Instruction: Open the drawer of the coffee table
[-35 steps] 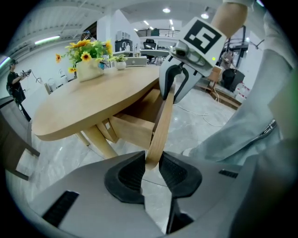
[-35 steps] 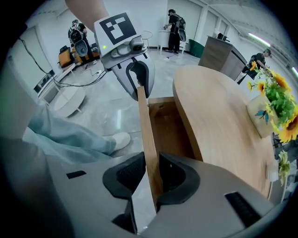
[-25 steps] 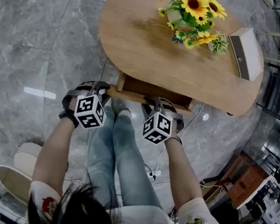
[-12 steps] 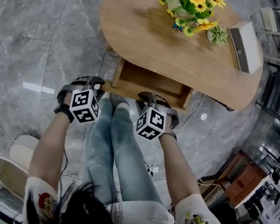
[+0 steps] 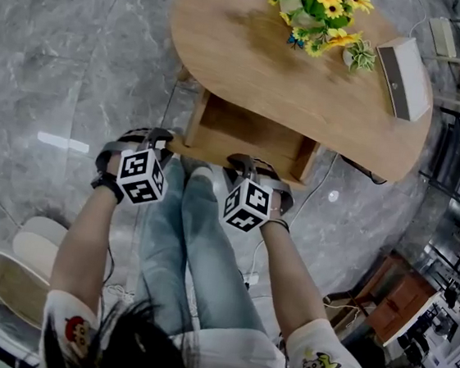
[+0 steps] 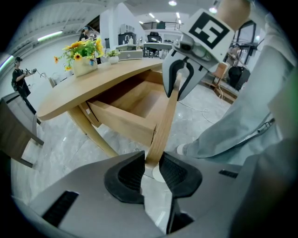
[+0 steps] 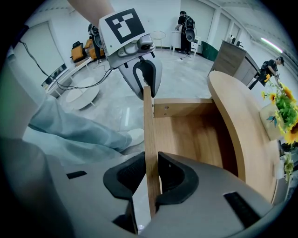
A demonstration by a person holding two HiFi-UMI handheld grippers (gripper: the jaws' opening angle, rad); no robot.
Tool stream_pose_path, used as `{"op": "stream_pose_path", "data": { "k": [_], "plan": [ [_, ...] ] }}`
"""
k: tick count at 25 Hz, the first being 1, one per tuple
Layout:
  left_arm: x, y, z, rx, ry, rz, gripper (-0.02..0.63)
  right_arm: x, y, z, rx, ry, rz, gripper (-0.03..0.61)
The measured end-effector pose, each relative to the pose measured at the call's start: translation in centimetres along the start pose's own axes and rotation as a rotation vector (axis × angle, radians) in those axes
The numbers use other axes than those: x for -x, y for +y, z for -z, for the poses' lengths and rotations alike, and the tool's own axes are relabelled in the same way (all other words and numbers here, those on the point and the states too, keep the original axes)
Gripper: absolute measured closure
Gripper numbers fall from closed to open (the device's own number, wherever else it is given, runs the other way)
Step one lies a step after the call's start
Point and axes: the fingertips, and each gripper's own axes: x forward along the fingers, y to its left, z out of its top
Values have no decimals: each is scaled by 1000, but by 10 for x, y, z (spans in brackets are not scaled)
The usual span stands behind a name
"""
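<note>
Head view: drawer (image 5: 244, 131) out from under table (image 5: 229, 47), open side toward person. Left gripper (image 5: 159, 136) at left end of front board (image 5: 205, 152), right gripper (image 5: 245, 163) further right on same board. Count: one drawer, one table, two grippers, one flower bunch (image 5: 321, 4), one box (image 5: 403, 73).

Left gripper view: jaws narrow, pads clamped on board's end.

Right gripper view: same grip, pads pinching board's edge, drawer box just beyond.

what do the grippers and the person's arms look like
The left gripper and right gripper each have a grey body, black ribbed pads and a white cube with black square markers. Black straps loop over each. Short white sleeves carry cartoon prints.
</note>
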Motion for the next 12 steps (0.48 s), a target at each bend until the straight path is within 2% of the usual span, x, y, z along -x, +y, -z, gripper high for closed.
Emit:
{"op": "stream_pose_path", "data": {
  "k": [12],
  "plan": [
    [-10,-21,12,36,34,-15,523,-11,22,8,-1,-6,-21,508]
  ]
}}
